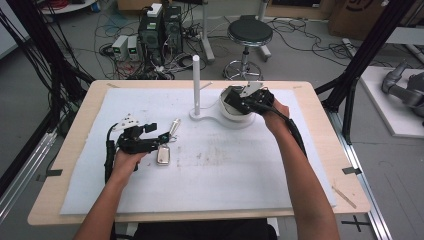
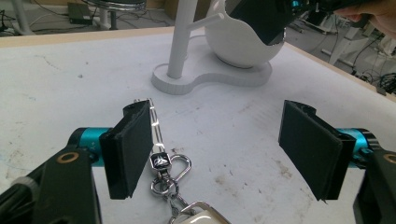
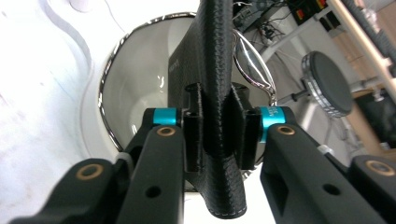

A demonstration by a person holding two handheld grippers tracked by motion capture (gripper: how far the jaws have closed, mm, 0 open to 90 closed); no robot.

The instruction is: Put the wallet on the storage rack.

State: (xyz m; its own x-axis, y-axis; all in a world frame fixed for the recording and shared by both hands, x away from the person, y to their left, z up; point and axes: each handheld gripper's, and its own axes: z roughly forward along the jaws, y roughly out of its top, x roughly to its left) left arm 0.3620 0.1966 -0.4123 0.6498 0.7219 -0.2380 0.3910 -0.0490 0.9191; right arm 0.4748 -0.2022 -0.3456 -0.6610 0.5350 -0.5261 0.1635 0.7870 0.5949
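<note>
My right gripper (image 3: 219, 135) is shut on a black textured leather case (image 3: 215, 93) with a metal ring (image 3: 252, 60) at its side. It holds the case upright over the chrome-rimmed white bowl (image 3: 135, 84). In the high view that gripper (image 1: 235, 102) hangs over the bowl (image 1: 235, 116) at the table's back middle. My left gripper (image 2: 219, 154) stands open, low over the mat. A keychain (image 2: 163, 168) with a clasp and a silver fob (image 2: 201, 217) lies beside its left pad, untouched. From above, the left gripper (image 1: 162, 136) sits left of centre by the fob (image 1: 163, 155).
A white stand with an upright post (image 1: 196, 85) shares one base (image 2: 210, 79) with the bowl. A white mat (image 1: 225, 170) covers the wooden table. Behind the table are a stool (image 1: 249, 34), computer boxes and many cables on the floor.
</note>
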